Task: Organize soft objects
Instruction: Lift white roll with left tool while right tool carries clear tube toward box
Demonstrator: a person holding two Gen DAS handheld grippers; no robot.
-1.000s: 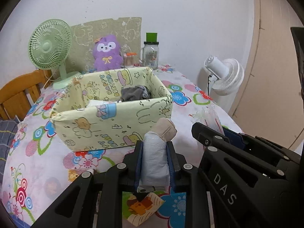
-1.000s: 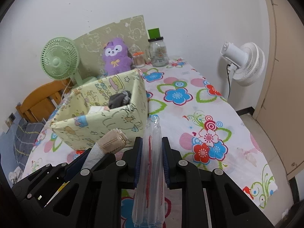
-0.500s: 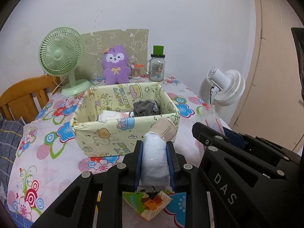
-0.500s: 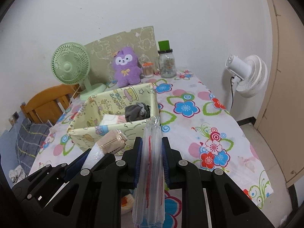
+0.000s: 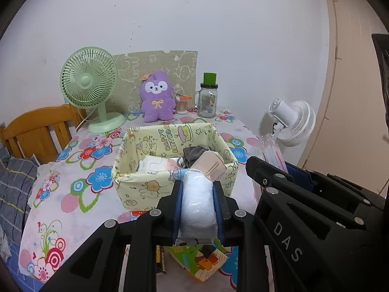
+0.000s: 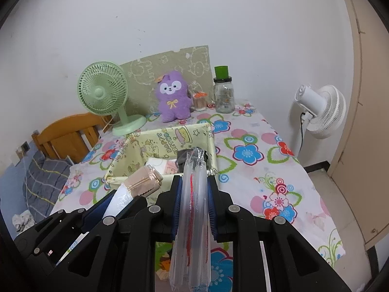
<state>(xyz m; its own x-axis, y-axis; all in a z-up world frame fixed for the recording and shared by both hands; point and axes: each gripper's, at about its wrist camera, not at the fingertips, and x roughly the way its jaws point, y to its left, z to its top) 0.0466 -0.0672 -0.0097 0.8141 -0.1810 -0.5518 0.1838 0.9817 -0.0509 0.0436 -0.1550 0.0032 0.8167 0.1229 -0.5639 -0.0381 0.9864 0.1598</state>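
Observation:
My left gripper (image 5: 197, 189) is shut on a wrapped white soft roll (image 5: 198, 202) with a beige end (image 5: 210, 165); the same roll (image 6: 142, 183) shows at the lower left of the right wrist view. A clear plastic packet with red lines (image 6: 194, 206) is clamped in my right gripper (image 6: 194, 182), which is shut on it. Both grippers hang above the near side of a yellow cartoon-print box (image 5: 136, 177), also visible as the box (image 6: 121, 168) in the right wrist view. Inside lie a white folded item (image 5: 152, 164) and a grey cloth (image 5: 193, 154).
A green desk fan (image 5: 88, 85), a purple plush toy (image 5: 157, 99), a glass jar with green lid (image 5: 207, 101) stand at the table's back. A white fan (image 6: 321, 112) stands off the right edge. A wooden chair (image 5: 34, 131) is left. A colourful carton (image 5: 201, 262) lies below my grippers.
Both grippers have risen and drawn back with their loads still clamped. The box and the back of the table now sit lower and smaller in both views.

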